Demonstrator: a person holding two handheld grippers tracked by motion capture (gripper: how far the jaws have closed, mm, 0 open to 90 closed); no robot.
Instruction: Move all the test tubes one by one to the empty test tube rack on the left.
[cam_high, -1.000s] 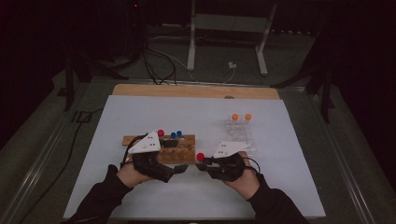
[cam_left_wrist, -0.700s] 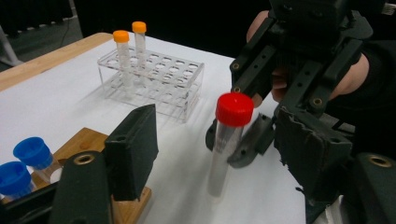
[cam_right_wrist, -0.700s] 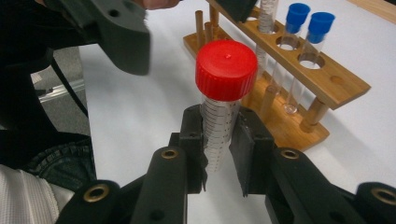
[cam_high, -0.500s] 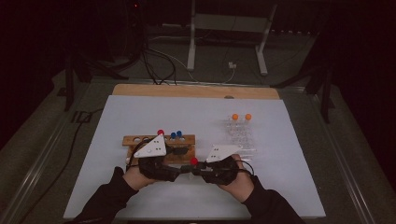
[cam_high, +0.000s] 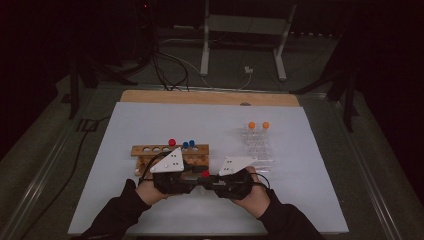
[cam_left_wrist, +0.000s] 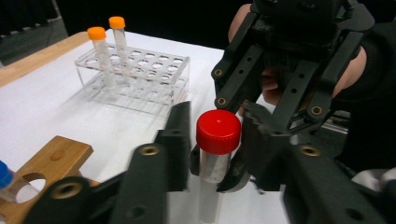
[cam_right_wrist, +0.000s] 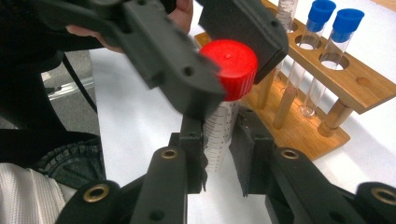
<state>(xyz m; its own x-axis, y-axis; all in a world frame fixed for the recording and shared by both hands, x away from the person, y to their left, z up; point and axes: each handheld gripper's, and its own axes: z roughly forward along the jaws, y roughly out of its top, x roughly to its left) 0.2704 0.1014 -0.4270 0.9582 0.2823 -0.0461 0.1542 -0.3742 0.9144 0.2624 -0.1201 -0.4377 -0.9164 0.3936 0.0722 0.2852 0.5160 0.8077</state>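
A test tube (cam_right_wrist: 217, 133) with a red cap (cam_left_wrist: 218, 131) stands upright between both grippers, just in front of the wooden rack (cam_high: 150, 150). My right gripper (cam_right_wrist: 219, 149) is shut on the tube's graduated body below the cap. My left gripper (cam_left_wrist: 217, 140) comes from the opposite side; its jaws have just been closing and now press on the red cap. In the high view the two grippers meet nose to nose at the red cap (cam_high: 205, 173). The wooden rack holds one red-capped tube (cam_high: 172, 142) and two blue-capped tubes (cam_high: 188, 144).
A clear plastic rack (cam_high: 257, 150) with two orange-capped tubes (cam_high: 251, 125) stands to the right on the white table mat (cam_high: 310, 200). A wooden strip (cam_high: 210, 97) borders the far edge. Cables and a metal stand lie on the floor beyond.
Both hands drew together in front of the wooden rack. The left gripper turned toward the right one and its jaws closed around the red cap of the tube the right gripper holds.
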